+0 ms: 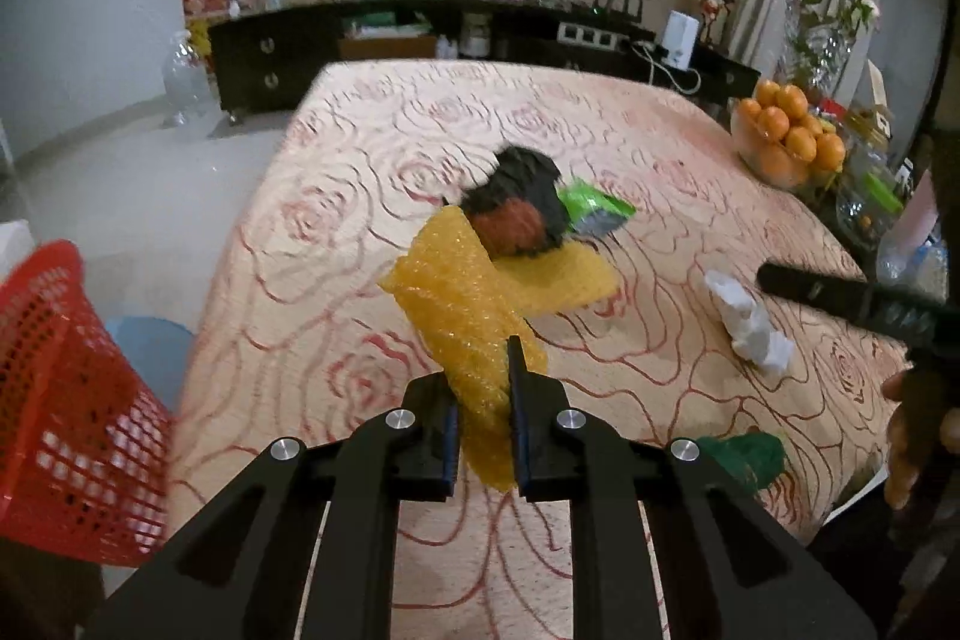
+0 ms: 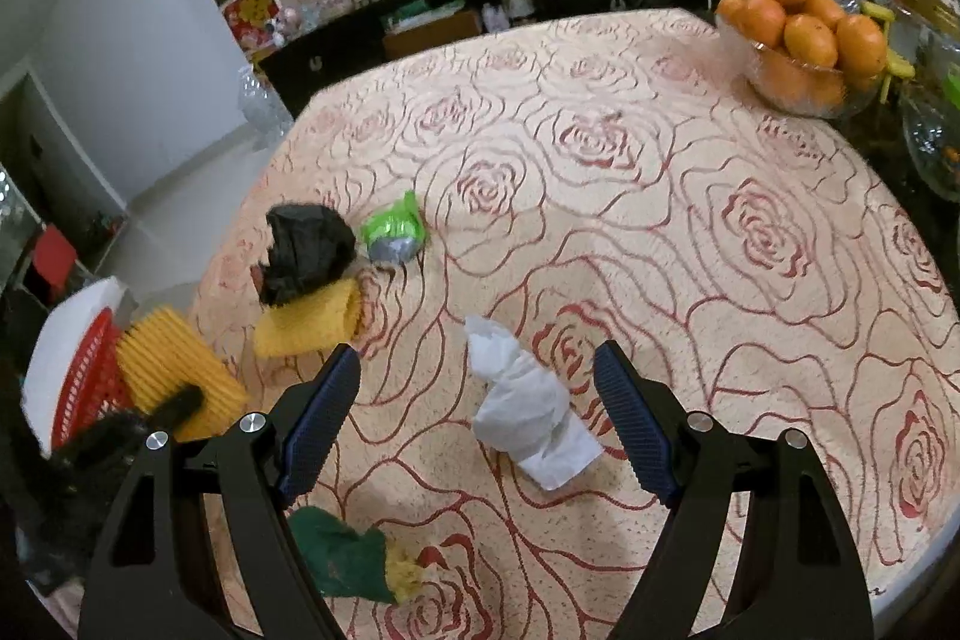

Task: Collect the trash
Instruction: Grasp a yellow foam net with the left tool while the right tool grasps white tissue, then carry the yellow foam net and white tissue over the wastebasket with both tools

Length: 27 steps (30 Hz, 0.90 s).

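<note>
- a yellow foam net sleeve [image 1: 462, 304] is lying stretched across the rose-patterned desk [image 1: 372, 142]; its mesh is looking ribbed and bubbly, and its near end is sitting pinched in the left hand-held gripper [image 1: 485, 421], while its far end is spreading under a crumpled black bag [image 1: 528, 187] with an orange-red patch.
- the left hand-held gripper is clamping down narrow on that sleeve, both pads pressing into the foam.
- a green and silver wrapper [image 1: 594, 208] is lying just behind the black bag, touching it or nearly so.
- a crumpled white tissue [image 2: 525, 400] is lying on the desk between the fingers of the right hand-held gripper [image 2: 477, 364], which is standing wide apart and gripping nothing; whether its tips are meeting the cloth is not clear.
- a dark green scrap with a yellow end [image 2: 354, 565] is lying near the desk's front edge, partly hidden behind the right hand-held gripper's left finger.
- a red mesh basket [image 1: 66, 400] is standing off the desk's left side, below its edge.
- a glass bowl of oranges [image 2: 801, 40] is sitting at the far right corner, well apart from the trash.
</note>
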Available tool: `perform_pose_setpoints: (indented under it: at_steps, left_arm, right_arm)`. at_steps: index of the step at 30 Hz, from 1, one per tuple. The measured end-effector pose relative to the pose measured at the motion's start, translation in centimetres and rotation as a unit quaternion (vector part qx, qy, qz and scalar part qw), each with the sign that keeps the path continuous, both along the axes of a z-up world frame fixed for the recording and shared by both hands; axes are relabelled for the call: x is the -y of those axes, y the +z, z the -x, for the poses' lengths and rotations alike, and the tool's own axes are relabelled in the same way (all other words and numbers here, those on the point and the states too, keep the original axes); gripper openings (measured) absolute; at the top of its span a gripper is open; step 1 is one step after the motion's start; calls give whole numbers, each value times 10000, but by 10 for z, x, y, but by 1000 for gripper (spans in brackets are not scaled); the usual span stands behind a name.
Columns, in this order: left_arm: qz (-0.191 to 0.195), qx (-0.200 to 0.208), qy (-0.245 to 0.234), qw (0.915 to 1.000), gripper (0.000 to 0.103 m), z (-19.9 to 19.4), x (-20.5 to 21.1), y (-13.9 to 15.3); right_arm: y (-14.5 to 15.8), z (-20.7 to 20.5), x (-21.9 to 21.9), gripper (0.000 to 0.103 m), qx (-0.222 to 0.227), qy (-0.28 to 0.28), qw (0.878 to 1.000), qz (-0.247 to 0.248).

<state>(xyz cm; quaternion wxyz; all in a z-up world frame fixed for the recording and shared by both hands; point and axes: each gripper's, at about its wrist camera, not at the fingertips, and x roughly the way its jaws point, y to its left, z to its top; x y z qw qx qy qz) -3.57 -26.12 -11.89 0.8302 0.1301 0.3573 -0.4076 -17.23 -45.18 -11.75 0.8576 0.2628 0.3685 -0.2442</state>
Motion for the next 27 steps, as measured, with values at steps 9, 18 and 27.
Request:
perform_pose_setpoints:
  at_steps: [9,18,27]
  left_arm:
    - [111,327,271,9990,12,-8,-21,19]
    - [161,345,453,9982,12,-16,-35,23]
    - [181,513,588,9968,12,-18,-42,31]
  right_arm:
    - [-26,-13,0,62,-506,125,9986,-46]
    - [-30,-18,-2,33,-699,196,9973,112]
    - [-1,-17,-14,32,-294,247,9974,617]
